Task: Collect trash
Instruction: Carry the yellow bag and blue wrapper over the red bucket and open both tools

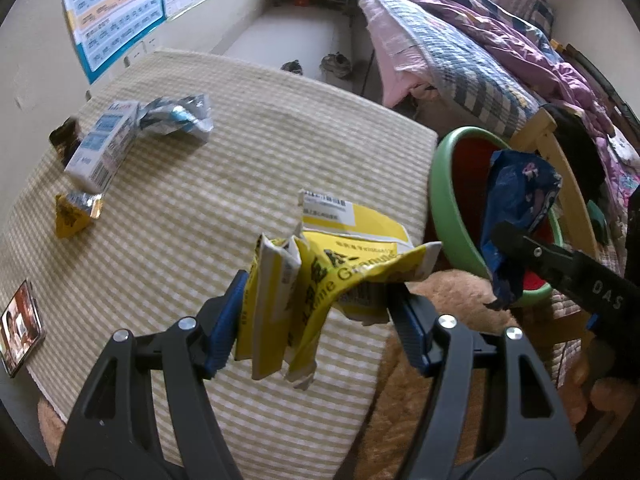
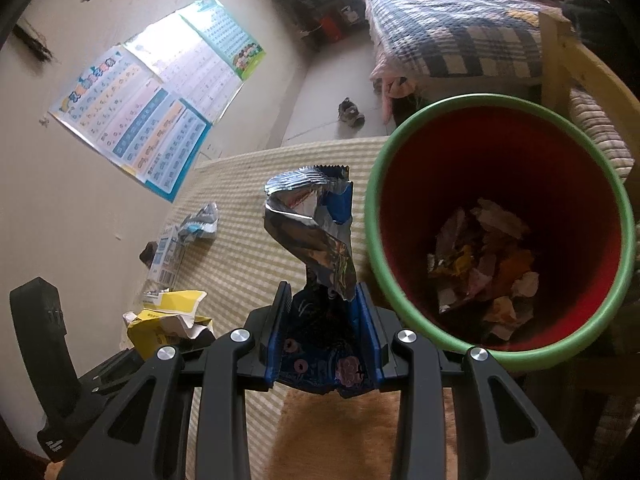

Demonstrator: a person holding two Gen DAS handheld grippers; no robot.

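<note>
Beside the green-rimmed red bin (image 2: 624, 216), we pinch a crumpled blue snack wrapper (image 2: 320, 240) in our right gripper (image 2: 323, 332), held near the rim for dropping; our left gripper (image 1: 316, 320) clamps torn yellow packaging (image 1: 320, 272), waiting left of the bin.

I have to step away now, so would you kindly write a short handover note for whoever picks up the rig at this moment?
Left tongs: shut on the torn yellow carton, lifted over the striped cloth at its near edge.
Right tongs: shut on the crumpled blue wrapper, beside the bin, not yet over its opening.
Done: the red bin with the green rim already holds a pile of paper scraps.
Left: drop both held pieces into the bin, then fetch the white and blue carton, the silver-blue wrapper, the small yellow packet and the dark packet at the cloth's far side.
</note>
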